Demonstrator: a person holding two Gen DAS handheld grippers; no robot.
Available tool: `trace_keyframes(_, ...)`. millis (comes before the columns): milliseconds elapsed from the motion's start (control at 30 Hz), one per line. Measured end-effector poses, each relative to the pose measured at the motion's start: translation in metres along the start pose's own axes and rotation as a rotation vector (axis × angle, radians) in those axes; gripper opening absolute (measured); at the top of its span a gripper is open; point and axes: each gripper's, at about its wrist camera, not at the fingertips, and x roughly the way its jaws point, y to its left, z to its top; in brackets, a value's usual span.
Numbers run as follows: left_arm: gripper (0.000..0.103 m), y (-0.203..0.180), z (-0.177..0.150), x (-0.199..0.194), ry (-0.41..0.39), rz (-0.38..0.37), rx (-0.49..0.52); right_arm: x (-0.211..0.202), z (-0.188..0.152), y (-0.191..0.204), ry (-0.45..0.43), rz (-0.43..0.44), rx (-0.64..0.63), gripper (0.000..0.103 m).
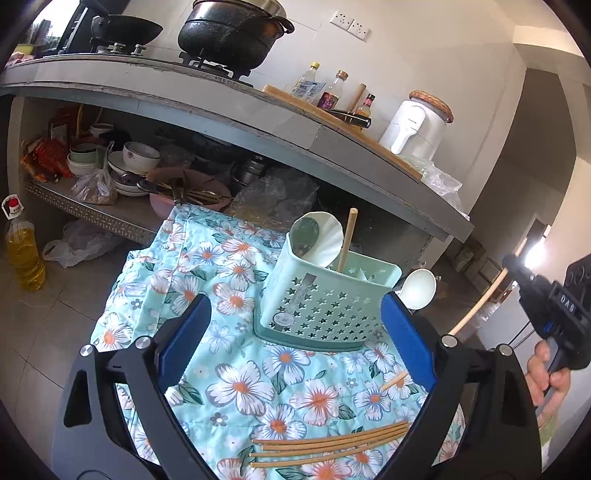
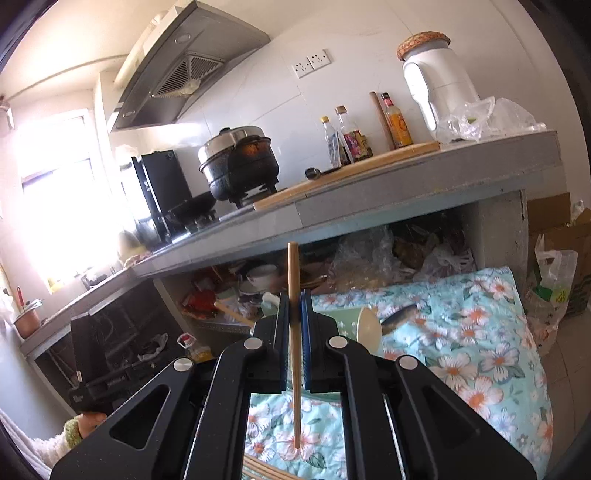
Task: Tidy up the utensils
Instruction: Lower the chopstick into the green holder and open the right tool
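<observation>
A pale green star-punched utensil caddy [image 1: 325,299] stands on the floral cloth [image 1: 236,387] with white spoons [image 1: 319,236] and one upright chopstick [image 1: 349,240] in it. Another white spoon [image 1: 419,288] lies by its right side. My left gripper [image 1: 295,332] is open wide just short of the caddy, with nothing between its pads. Several chopsticks [image 1: 328,446] lie on the cloth below it, and one more [image 1: 393,380] lies by the right finger. My right gripper [image 2: 294,310] is shut on a single chopstick [image 2: 293,266], lifted above the cloth; it shows at the right edge [image 1: 511,262].
A grey counter [image 1: 229,107] with a stove, black pots [image 1: 229,33], bottles and a white appliance [image 1: 413,125] runs behind. The shelf beneath holds bowls [image 1: 140,155] and bags. An oil bottle [image 1: 24,254] stands on the floor at left. A hand [image 1: 546,373] grips the right tool.
</observation>
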Motion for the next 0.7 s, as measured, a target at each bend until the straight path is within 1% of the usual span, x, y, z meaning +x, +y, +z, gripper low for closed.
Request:
trace_keyframes(133,0.09,0.007,-0.003,-0.006,-0.005,0.004,-0.009,0.004,0.037,0.007,-0.066,0.036,-0.025,0.006)
trace_keyframes(267,0.09,0.011,-0.004,-0.01,-0.005,0.007,-0.011,0.021,0.066,0.017,-0.122,0.02,-0.061,0.006)
trace_keyframes(367,0.09,0.014,-0.006,-0.013,-0.008,0.006,-0.01,0.045,0.076,0.02,-0.127,-0.014,-0.084,0.006)
trace_keyframes(433,0.09,0.018,-0.007,-0.014,-0.01,0.005,-0.016,0.064,0.076,0.019,-0.112,-0.035,-0.091,0.006)
trace_keyframes(533,0.09,0.023,-0.007,-0.017,-0.012,0.0,-0.031,0.094,0.066,0.016,-0.085,-0.075,-0.098,0.006)
trace_keyframes(633,0.09,0.027,-0.007,-0.019,-0.017,-0.004,-0.046,0.12,0.048,0.008,-0.053,-0.105,-0.091,0.006)
trace_keyframes(700,0.09,0.029,-0.007,-0.02,-0.019,-0.004,-0.051,0.135,0.033,0.002,-0.012,-0.123,-0.078,0.006)
